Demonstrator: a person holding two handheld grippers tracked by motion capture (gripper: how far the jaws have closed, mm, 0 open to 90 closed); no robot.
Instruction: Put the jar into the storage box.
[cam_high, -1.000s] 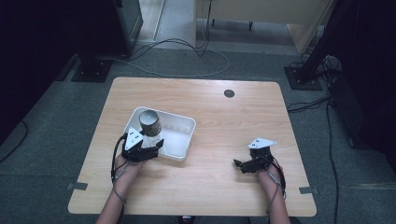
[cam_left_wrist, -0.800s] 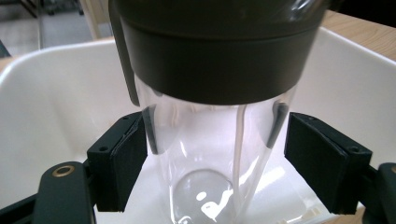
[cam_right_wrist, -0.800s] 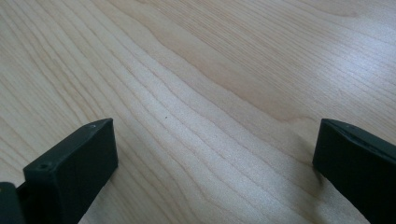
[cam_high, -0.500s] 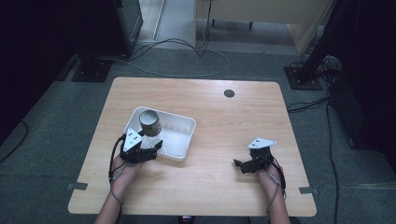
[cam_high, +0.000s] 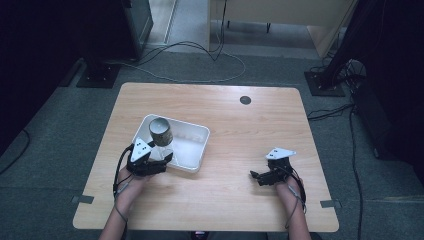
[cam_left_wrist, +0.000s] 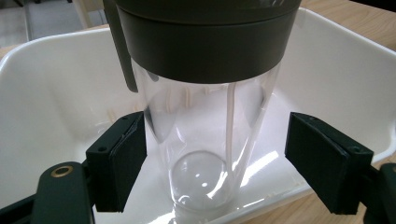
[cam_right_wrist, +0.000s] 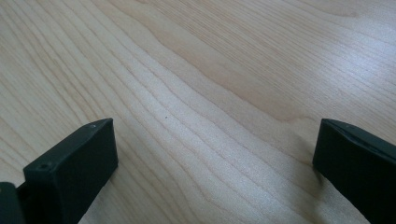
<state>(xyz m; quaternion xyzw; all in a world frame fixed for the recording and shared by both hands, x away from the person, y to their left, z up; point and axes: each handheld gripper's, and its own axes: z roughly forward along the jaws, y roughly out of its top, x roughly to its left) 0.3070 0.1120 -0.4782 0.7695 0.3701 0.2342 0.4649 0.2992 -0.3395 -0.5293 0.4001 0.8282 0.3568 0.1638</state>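
The left tongs (cam_left_wrist: 215, 172) stand open around the clear tumbler (cam_left_wrist: 205, 135): one pad touches its wall or nearly so, the other is well apart, so nothing is gripped. The tumbler stands upright inside the white tub (cam_high: 192, 137), at the tub's near-left corner, probably set there to contain spills. The left hand (cam_high: 131, 182) reaches level from the tub's near side. The right tongs (cam_high: 257, 176) gape empty over bare worktop (cam_high: 240, 210), well right of the tub.
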